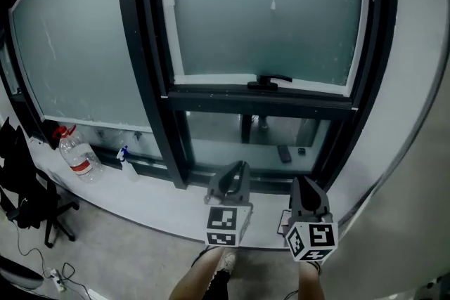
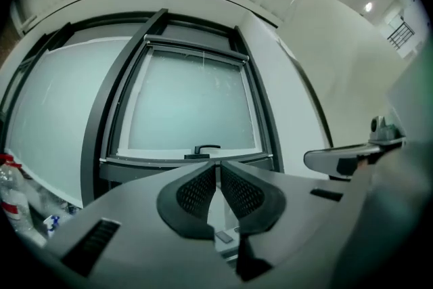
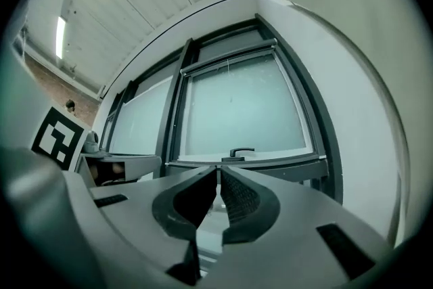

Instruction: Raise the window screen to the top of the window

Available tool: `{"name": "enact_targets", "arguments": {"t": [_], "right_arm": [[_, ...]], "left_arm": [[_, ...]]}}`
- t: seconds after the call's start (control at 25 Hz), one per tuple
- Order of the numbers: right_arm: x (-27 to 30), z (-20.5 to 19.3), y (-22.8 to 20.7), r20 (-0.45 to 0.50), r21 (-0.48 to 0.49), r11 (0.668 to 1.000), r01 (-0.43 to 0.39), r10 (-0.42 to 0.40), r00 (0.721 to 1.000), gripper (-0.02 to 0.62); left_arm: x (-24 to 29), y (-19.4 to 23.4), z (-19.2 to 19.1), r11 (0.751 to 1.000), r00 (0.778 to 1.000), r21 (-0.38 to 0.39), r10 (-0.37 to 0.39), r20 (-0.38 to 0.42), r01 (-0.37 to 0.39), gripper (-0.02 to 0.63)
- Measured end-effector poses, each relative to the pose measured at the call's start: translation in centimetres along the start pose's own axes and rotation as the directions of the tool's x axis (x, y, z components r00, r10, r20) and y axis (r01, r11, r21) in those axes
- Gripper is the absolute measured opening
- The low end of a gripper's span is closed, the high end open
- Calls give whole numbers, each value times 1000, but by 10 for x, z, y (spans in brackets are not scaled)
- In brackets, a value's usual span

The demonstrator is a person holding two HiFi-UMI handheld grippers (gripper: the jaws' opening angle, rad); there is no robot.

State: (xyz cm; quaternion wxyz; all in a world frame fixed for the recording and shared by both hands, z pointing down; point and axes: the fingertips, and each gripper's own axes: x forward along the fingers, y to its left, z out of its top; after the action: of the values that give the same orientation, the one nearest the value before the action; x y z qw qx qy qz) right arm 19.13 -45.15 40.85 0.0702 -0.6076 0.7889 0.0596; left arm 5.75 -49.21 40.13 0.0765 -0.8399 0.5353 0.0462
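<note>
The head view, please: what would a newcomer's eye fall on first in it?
First, the tall frosted-glass window in its dark frame, filling the upper middle, with a black lever handle on the sash's lower rail. Below it, the left gripper and right gripper point at it side by side, jaws together and empty.

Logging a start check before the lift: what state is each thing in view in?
window screen: drawn over the upper window, untouched.
handle: at the screen's lower edge, free.
left gripper: shut, empty.
right gripper: shut, empty.
water bottle: standing on the ledge.
</note>
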Motion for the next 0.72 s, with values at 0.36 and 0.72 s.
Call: {"name": "enact_targets", "arguments": {"t": [0.36, 0.72], "right_arm": [[-102, 27, 51, 34, -19, 995, -93, 94, 995, 23], [-161, 47, 81, -66, -1, 997, -72, 72, 995, 23]], "left_arm": [[-130, -48, 12, 998, 999, -38, 39, -18, -40, 25], [-194, -48, 58, 993, 998, -101, 54, -14, -55, 25]]}}
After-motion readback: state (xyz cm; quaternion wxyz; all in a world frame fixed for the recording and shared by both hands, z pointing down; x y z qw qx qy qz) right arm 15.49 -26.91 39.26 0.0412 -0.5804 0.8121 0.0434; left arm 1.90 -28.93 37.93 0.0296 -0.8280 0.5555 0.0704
